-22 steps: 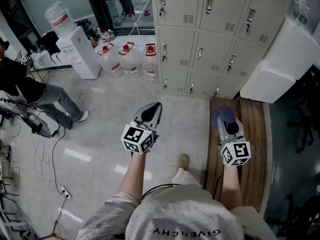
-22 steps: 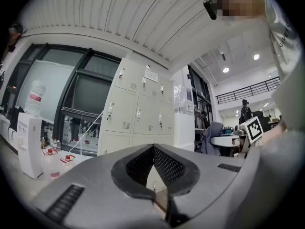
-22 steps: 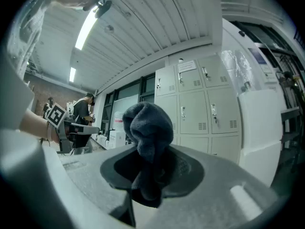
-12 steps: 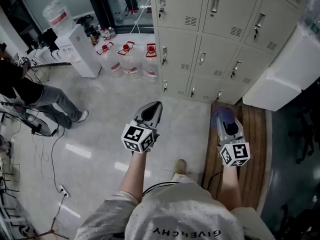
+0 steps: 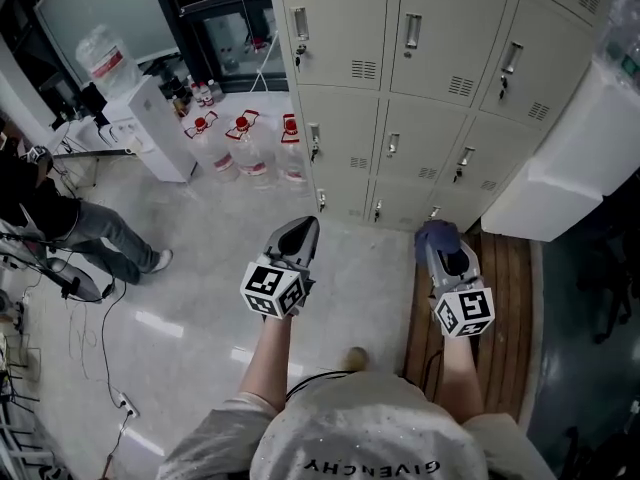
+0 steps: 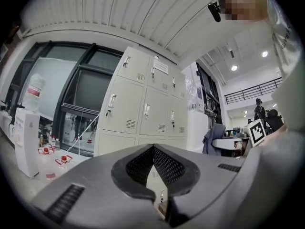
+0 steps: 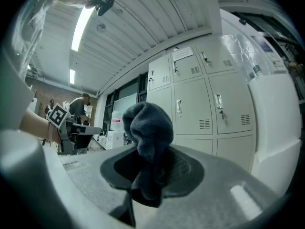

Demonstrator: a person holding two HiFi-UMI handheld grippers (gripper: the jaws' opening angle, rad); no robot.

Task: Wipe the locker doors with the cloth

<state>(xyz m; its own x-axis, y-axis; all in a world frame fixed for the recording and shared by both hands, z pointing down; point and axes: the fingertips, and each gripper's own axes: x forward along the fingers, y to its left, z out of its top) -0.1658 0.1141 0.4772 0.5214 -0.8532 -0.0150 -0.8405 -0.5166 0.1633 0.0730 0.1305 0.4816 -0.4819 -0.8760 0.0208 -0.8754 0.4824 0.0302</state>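
Grey locker doors fill the upper frame. Our right hand-held gripper pinches the bunched cloth, centre right; the left hand-held gripper is closed, empty. We should press flat, overlapping strokes.

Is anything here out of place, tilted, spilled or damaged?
Nothing stands out. The locker doors are all shut and in line, the water jugs stand upright on the floor, and the cloth sits bunched in the right tongs.
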